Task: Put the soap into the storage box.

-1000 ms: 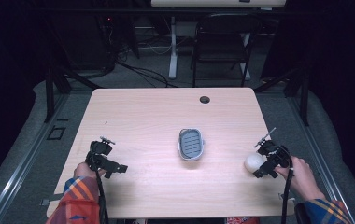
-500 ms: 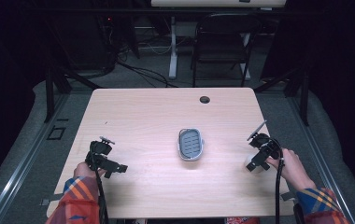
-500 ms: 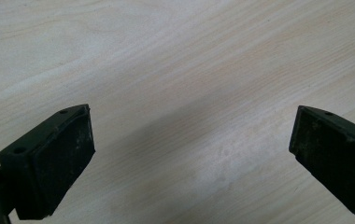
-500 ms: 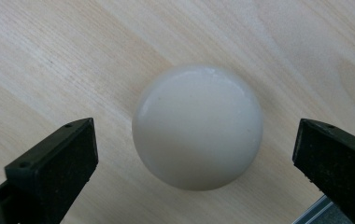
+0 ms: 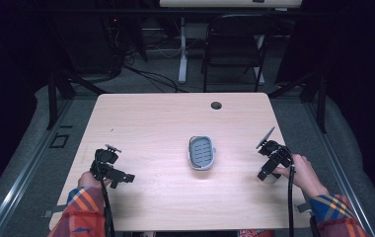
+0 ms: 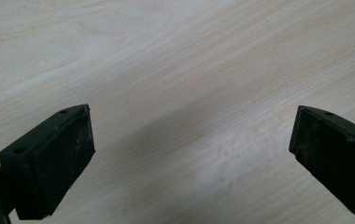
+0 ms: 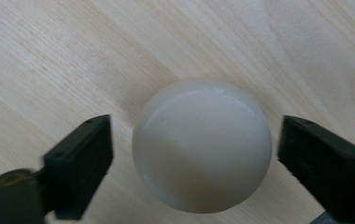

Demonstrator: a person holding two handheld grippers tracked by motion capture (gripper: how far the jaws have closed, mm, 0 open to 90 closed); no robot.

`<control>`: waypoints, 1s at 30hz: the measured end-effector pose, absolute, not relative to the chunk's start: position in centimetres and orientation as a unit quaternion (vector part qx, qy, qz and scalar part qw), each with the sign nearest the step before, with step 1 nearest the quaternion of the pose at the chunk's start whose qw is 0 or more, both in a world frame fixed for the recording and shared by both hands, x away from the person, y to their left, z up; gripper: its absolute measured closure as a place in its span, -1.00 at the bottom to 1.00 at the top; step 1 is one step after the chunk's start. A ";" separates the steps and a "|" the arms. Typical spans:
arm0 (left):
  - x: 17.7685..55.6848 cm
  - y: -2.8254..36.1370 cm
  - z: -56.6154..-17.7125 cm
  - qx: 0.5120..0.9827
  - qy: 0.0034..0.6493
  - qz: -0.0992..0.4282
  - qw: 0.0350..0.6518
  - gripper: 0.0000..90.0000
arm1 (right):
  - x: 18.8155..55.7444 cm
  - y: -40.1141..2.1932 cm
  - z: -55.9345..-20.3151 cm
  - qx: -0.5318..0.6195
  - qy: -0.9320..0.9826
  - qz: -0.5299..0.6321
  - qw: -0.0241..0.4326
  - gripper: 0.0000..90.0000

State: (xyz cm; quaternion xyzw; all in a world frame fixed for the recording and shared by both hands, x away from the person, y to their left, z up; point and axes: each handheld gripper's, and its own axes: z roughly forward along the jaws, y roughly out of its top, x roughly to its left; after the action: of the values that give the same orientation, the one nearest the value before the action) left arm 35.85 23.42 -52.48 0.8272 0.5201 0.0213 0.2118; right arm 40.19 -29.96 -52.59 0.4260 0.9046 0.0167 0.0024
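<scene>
We see the right gripper (image 7: 192, 154) closing around the white ball (image 7: 202, 145), pads not touching, near the table (image 5: 141, 123) edge; the left gripper (image 6: 192, 140) gapes empty.

No readable text, labels, brands, numbers or signs on anything in view

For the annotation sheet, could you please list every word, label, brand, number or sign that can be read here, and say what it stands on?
None: no readable text on any thing.
White ball between the right gripper jaws: plain, no print.
Grey soap dish: only moulded slots, no lettering.
Wooden table: bare grain, with a dark cable hole, no label.
Left gripper, open over the table: black pads, no marking.
</scene>
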 end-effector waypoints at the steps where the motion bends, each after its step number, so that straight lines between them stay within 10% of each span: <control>1: 35.8 23.4 -52.5 0.828 0.519 0.021 0.211 -1.00 | 40.1 -29.9 -52.7 0.426 0.905 0.019 0.002 -0.70; 30: 35.9 23.3 -52.6 0.831 0.518 0.016 0.203 -1.00 | 40.2 -29.0 -53.3 0.410 0.912 -0.015 0.013 -0.50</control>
State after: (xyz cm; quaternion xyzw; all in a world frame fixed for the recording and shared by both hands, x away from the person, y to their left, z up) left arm 35.87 23.26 -52.57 0.8306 0.5181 0.0160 0.2034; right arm 40.23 -29.04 -53.32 0.4101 0.9118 -0.0145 0.0133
